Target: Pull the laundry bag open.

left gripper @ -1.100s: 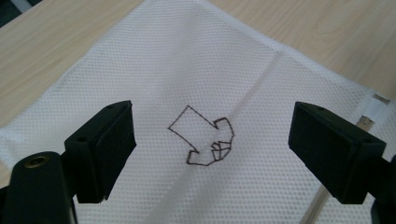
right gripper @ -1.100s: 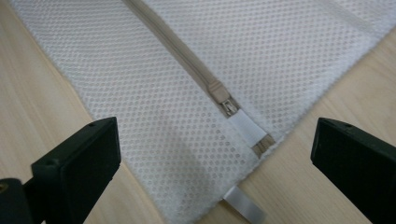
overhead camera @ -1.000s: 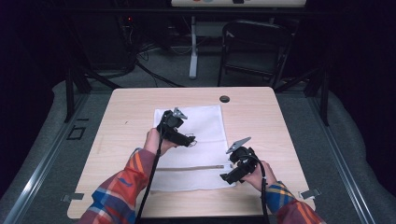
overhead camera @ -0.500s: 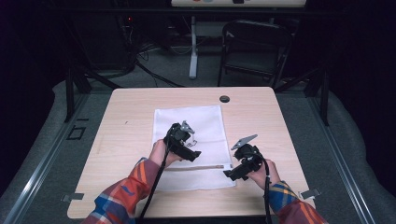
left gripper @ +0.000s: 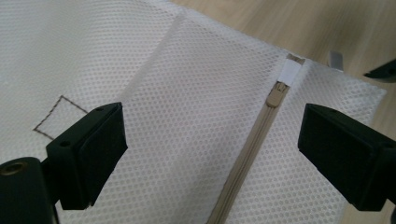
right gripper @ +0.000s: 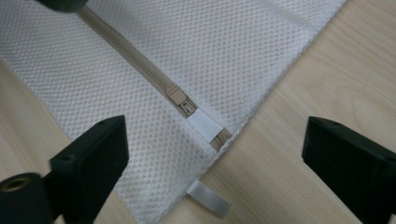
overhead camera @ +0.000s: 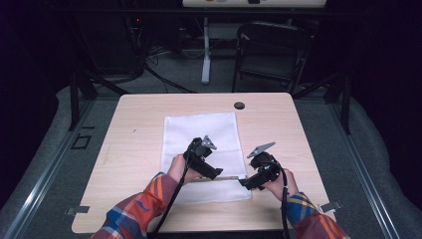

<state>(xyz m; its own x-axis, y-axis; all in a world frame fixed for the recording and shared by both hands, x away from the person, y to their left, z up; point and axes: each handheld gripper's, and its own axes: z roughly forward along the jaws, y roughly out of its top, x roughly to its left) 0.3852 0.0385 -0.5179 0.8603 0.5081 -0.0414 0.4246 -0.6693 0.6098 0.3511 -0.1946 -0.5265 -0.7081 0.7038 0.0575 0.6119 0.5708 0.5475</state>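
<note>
Zipper (left gripper: 252,154) cut off by the lower edge in the left gripper view, by the upper edge in the right gripper view. Stitched square (left gripper: 58,114) left of the zipper half hidden behind a black jaw. Zipper pull (right gripper: 180,99) lettering too small to read.

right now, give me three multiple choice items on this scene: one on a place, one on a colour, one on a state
1. Where is the zipper slider on the mesh laundry bag?
A. at the end by the right claw
B. mid-zipper
C. off the bag

2. What colour is the zipper?
A. red
B. beige
C. black

3. How is the left claw?
A. shut on the bag
B. shut on the slider
C. open above the bag

Answers: 1 A, it sits beside the white end tab; 2 B, tan tape on white mesh; 3 C, jaws stand wide apart.
</note>
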